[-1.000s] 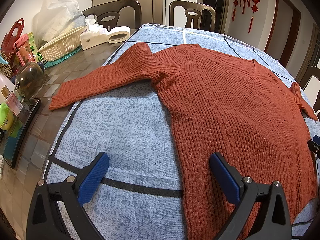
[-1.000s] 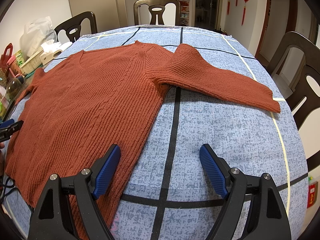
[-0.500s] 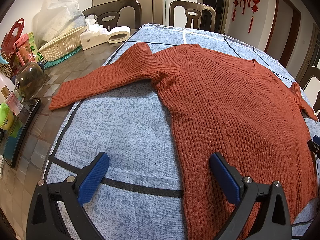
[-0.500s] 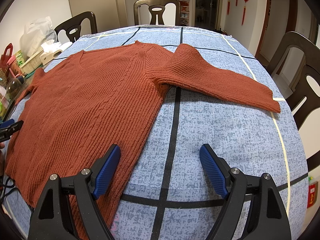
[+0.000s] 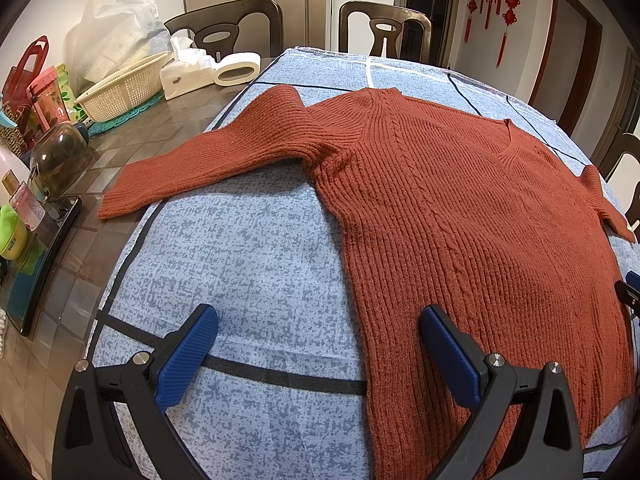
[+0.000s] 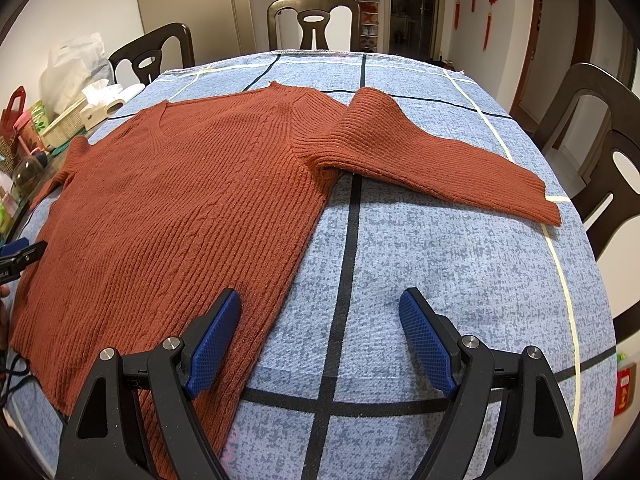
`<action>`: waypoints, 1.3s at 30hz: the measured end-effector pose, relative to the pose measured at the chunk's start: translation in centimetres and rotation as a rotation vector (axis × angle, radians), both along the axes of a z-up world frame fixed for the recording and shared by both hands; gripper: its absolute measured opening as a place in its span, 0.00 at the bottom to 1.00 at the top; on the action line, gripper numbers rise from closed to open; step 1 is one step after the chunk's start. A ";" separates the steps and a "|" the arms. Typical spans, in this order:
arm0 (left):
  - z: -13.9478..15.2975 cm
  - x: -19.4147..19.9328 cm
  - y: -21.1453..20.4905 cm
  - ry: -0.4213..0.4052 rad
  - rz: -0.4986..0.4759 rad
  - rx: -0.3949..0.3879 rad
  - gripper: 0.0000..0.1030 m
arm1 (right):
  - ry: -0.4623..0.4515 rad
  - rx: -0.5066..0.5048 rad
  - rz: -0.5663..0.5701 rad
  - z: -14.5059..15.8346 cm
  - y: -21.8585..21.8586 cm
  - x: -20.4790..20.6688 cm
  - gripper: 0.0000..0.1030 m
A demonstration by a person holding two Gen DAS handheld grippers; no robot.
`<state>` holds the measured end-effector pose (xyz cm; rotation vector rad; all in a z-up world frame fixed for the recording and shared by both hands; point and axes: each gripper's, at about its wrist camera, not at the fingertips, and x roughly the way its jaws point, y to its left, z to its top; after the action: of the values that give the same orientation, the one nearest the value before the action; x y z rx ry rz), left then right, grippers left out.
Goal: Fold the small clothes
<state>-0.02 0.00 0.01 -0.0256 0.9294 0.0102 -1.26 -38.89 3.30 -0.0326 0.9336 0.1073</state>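
Observation:
A rust-red knitted sweater (image 5: pixel 460 216) (image 6: pixel 192 216) lies flat, front up, on a blue mottled cloth, both sleeves spread outward. Its one sleeve (image 5: pixel 208 160) runs off the cloth's left edge onto the bare table; the other sleeve (image 6: pixel 432 160) stretches toward the right side. My left gripper (image 5: pixel 318 354) hovers open over the sweater's lower left hem, one finger above the knit, one above the cloth. My right gripper (image 6: pixel 320 334) hangs open over the lower right hem in the same way. Neither holds anything.
The blue cloth (image 6: pixel 440 264) with black and pale grid lines covers the table. On the left stand a plastic basket (image 5: pixel 120 88), a tissue box (image 5: pixel 188 76), a tape roll (image 5: pixel 236 70), bags, bottles and a dark tray (image 5: pixel 36 256). Dark wooden chairs (image 6: pixel 314 20) ring the table.

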 end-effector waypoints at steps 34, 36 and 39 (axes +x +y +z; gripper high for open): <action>3.1 0.9 3.6 -0.097 0.049 -0.014 0.96 | -0.059 0.018 -0.001 2.7 1.2 0.3 0.79; 3.5 1.7 5.8 -0.106 0.103 -0.028 0.94 | -0.066 0.027 0.018 2.9 1.8 0.7 0.79; 3.3 3.0 8.7 -0.111 0.180 -0.029 0.84 | -0.071 0.041 0.052 3.0 3.1 1.5 0.79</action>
<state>2.97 8.73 3.28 -0.1357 0.8140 0.1609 0.21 -35.74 6.32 -0.0225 0.8592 0.1723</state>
